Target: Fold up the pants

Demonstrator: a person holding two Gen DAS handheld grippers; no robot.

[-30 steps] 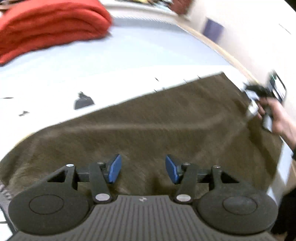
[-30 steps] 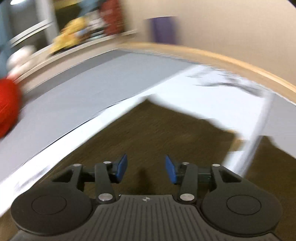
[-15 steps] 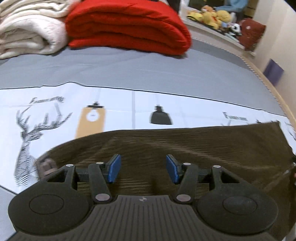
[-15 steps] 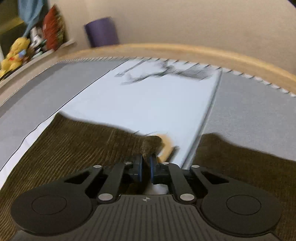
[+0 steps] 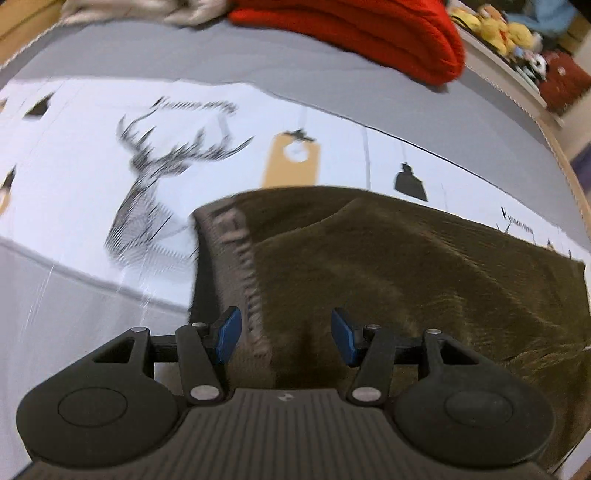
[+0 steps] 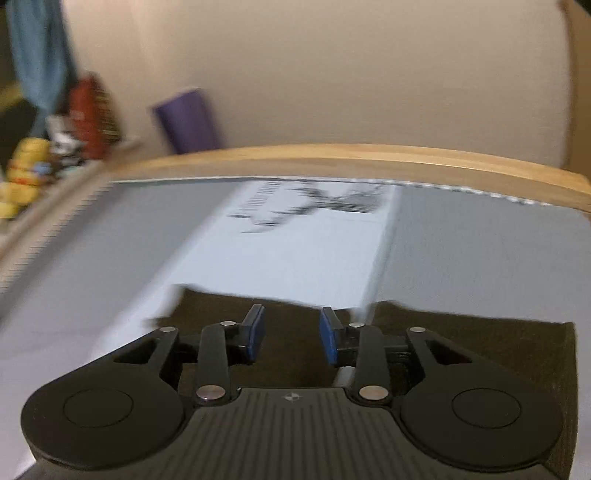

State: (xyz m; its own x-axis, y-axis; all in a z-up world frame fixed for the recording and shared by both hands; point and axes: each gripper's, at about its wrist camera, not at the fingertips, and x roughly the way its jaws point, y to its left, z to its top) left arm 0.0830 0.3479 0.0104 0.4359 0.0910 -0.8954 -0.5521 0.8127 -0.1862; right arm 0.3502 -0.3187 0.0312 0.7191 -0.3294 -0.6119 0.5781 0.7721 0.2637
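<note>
Lying flat on the bed (image 5: 332,70), the pants (image 5: 406,266) were spread across the printed white strip of the cover, with the waistband (image 5: 229,251) toward the left gripper (image 5: 286,336) and the legs running off to the right. In the right wrist view two dark leg ends (image 6: 461,343) showed, with a pale gap of cover between them.

The left gripper's jaws stood apart, nothing between the pads, hovering over the cloth just inside the waistband. The right gripper (image 6: 291,339) had its jaws opening, and nothing was clamped in them; the cloth lay below and behind the pads.

The cloth looked like a ribbed brown corduroy: soft and limp, probably of middling weight, with enough body to lie in broad shallow folds rather than fine creases. It would likely sag wherever it was unsupported, so a single-point lift should let the rest drape and drag. The nap ought to give the pads good friction, so slipping seemed a small worry; the cover beneath could get pinched along with it.

The firmer places to grip appeared to be the waistband, where the stitched edge is thicker, and the hems at the leg ends. Taking one with each gripper would probably keep the pants taut enough to fold cleanly. A red blanket (image 5: 354,26) lay well apart at the far side.
</note>
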